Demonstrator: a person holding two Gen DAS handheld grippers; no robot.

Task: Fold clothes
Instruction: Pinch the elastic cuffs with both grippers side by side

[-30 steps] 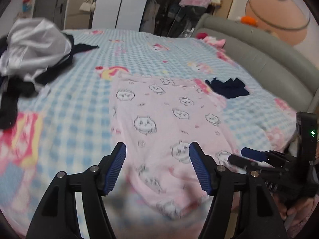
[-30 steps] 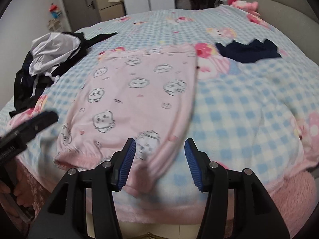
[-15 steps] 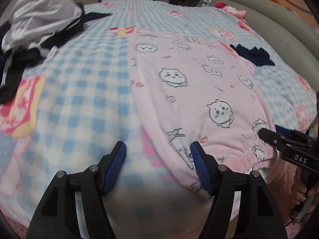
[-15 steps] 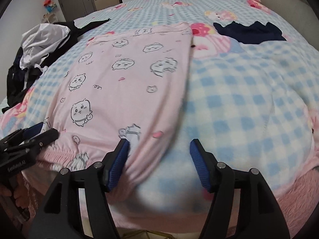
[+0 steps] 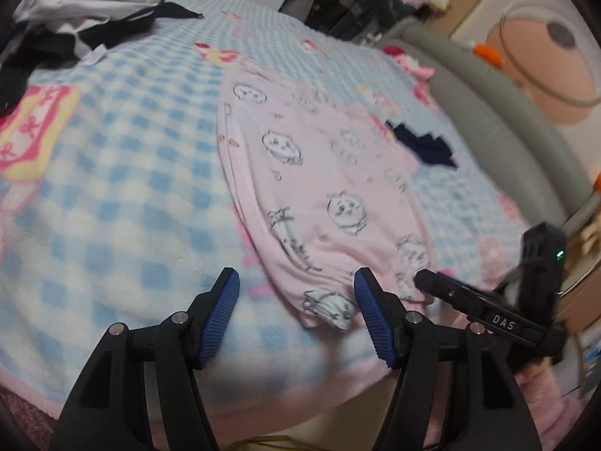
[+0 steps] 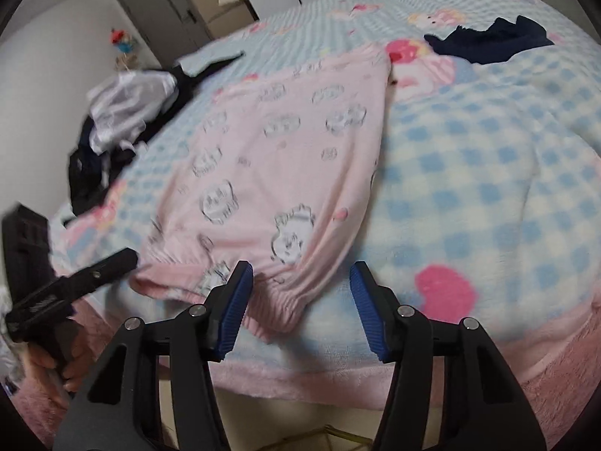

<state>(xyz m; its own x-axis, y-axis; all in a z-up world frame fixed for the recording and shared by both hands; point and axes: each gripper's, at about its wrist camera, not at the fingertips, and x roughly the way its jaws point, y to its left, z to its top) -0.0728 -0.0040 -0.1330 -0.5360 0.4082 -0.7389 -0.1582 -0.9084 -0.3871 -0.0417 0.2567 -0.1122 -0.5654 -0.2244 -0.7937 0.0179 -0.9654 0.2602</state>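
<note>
A pink garment with cartoon faces (image 5: 319, 173) lies flat on the blue checked blanket (image 5: 112, 188), its elastic hem near the bed's front edge. It also shows in the right wrist view (image 6: 278, 158). My left gripper (image 5: 296, 297) is open, its jaws around the hem's left corner, just above the cloth. My right gripper (image 6: 300, 289) is open, its jaws around the hem's right corner. Each gripper shows in the other's view, the right one (image 5: 484, 312) and the left one (image 6: 71, 285).
A heap of black and white clothes (image 6: 124, 120) lies at the bed's far left. A dark navy garment (image 6: 488, 39) lies to the right of the pink one. A grey headboard (image 5: 507, 120) runs along the right. The blanket's pink edge (image 6: 413, 379) hangs over the front.
Both grippers have come down and in towards the pink garment's hem corners. Both stay open. The garment has not moved.
</note>
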